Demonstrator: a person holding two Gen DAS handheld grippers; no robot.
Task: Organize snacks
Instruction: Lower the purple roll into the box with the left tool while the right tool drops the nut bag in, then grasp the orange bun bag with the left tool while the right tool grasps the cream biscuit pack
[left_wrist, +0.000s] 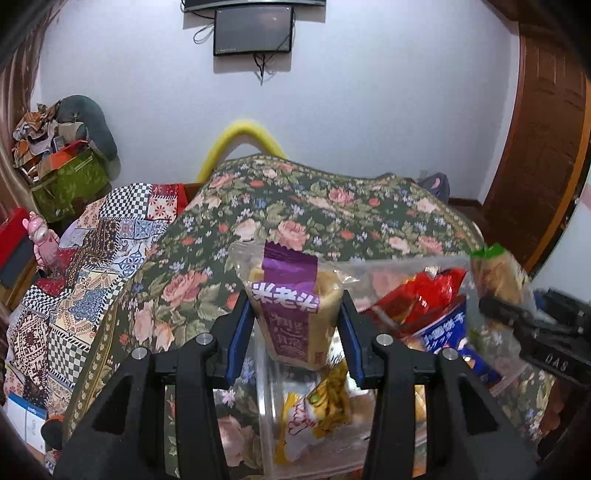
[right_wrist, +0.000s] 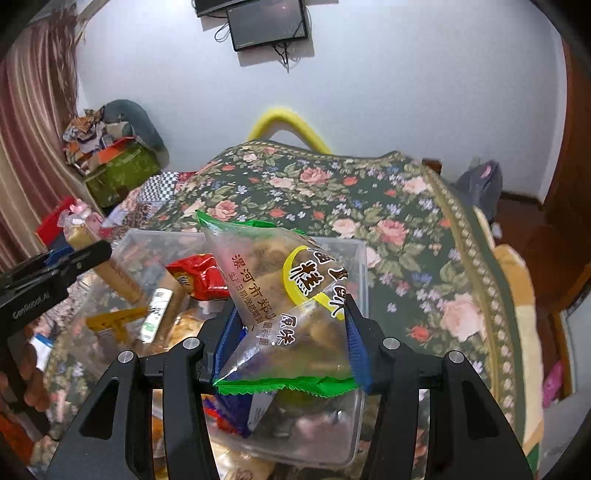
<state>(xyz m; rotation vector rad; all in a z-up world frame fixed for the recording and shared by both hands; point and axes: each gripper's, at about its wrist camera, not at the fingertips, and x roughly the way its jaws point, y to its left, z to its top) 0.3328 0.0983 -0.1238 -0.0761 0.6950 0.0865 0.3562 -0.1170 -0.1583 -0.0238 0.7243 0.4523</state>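
My left gripper (left_wrist: 295, 306) is shut on a purple-labelled snack pack (left_wrist: 293, 314) and holds it above a clear plastic box (left_wrist: 266, 398) of snacks. The box holds a yellow pack (left_wrist: 317, 402), a red pack (left_wrist: 417, 295) and a blue pack (left_wrist: 450, 332). My right gripper (right_wrist: 291, 317) is shut on a clear, green-edged cake pack (right_wrist: 280, 291) above the same box (right_wrist: 360, 266). The left gripper also shows at the left of the right wrist view (right_wrist: 70, 262), and the right gripper at the right of the left wrist view (left_wrist: 524, 321).
The box sits on a floral cloth (left_wrist: 295, 206) over a table. A patchwork cloth (left_wrist: 96, 258) lies to the left. A green box of clutter (left_wrist: 70, 181) stands by the curtain. A yellow chair back (left_wrist: 240, 140) rises behind the table. A wooden door (left_wrist: 546, 147) is at right.
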